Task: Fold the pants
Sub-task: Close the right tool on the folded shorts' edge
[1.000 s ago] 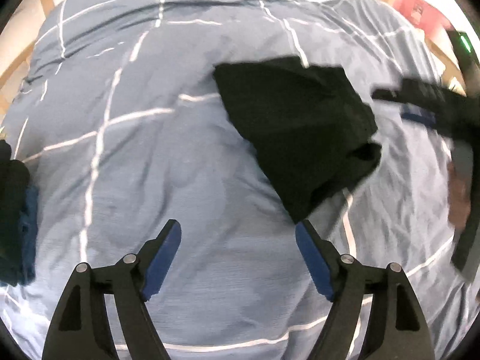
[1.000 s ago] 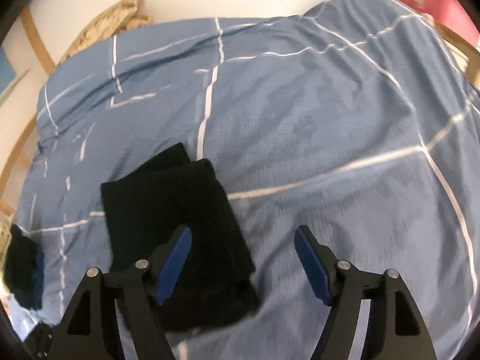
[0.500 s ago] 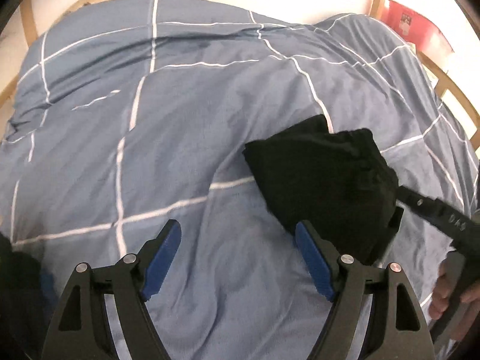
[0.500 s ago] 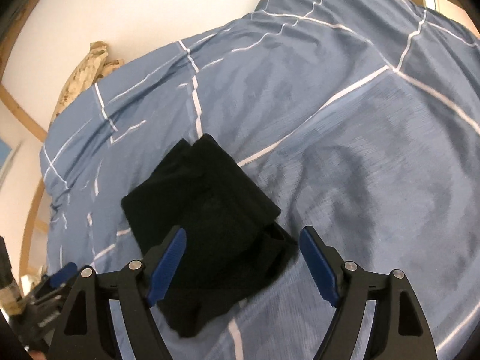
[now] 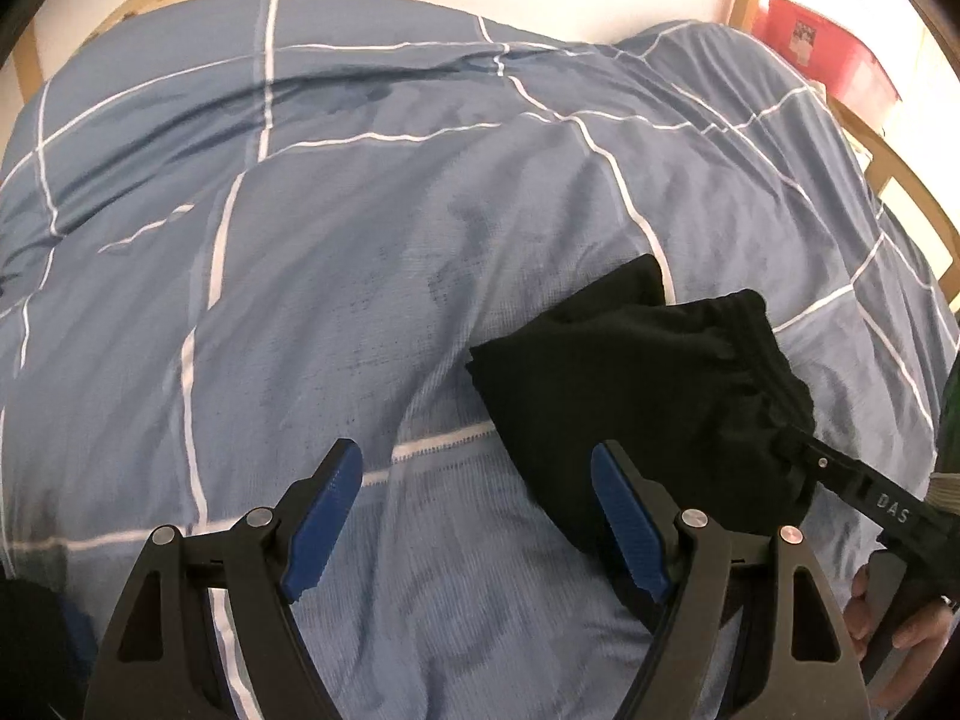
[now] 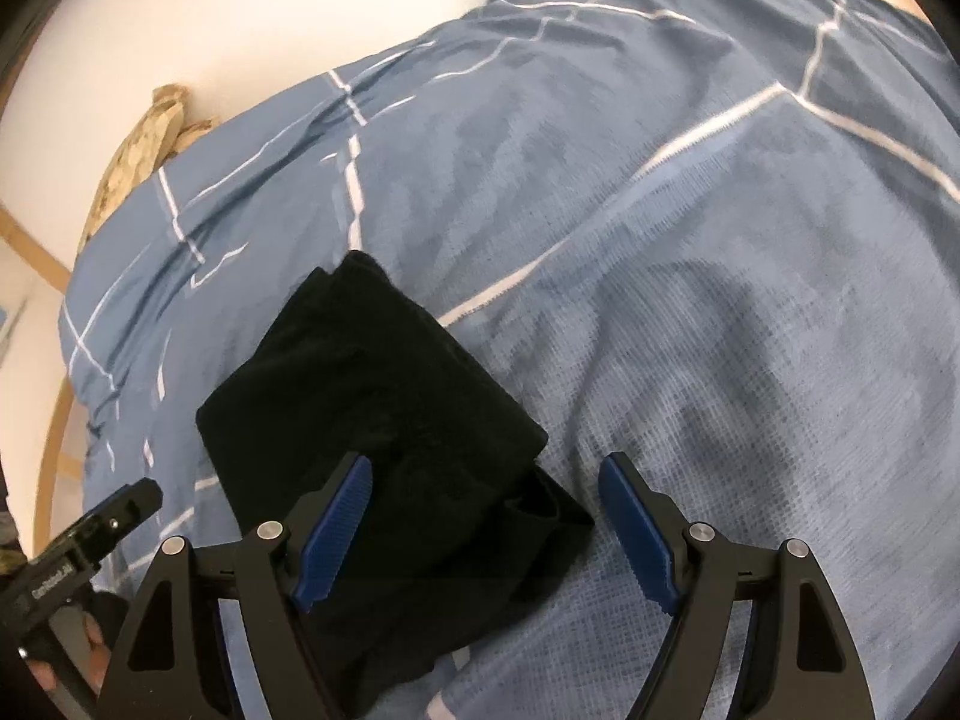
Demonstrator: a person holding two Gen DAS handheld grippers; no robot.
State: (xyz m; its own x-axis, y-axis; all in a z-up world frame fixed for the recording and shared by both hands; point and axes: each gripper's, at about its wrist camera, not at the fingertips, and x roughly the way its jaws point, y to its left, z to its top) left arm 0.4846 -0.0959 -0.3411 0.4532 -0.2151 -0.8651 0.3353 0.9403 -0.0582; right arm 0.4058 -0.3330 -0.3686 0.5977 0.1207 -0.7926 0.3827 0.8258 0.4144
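Left hand-held gripper point(image 5: 477, 516): jaws wide apart, blue pads bare, nothing between them but duvet. Its right finger overlaps the lower edge of the folded black pants point(image 5: 648, 396) in the frame; contact cannot be told.

Right hand-held gripper point(image 6: 486, 531): jaws have just been opening and now stand wide. A corner of the pants point(image 6: 372, 414) lies between the fingers, but the pads do not press on it.

Pants: folded into a compact dark bundle, lying on the blue duvet point(image 5: 360, 276) with white grid lines. Right of centre in the left wrist view, lower left in the right wrist view.

Left wrist view only: gathered elastic waistband at the bundle's right edge; the other gripper's tip at that edge, with fingers of the person's hand point(image 5: 900, 630) at lower right; red box point(image 5: 822, 54) at upper right, contents not visible.

Right wrist view only: the left gripper's tip at lower left, apart from the pants; a bare duvet stretch at right.
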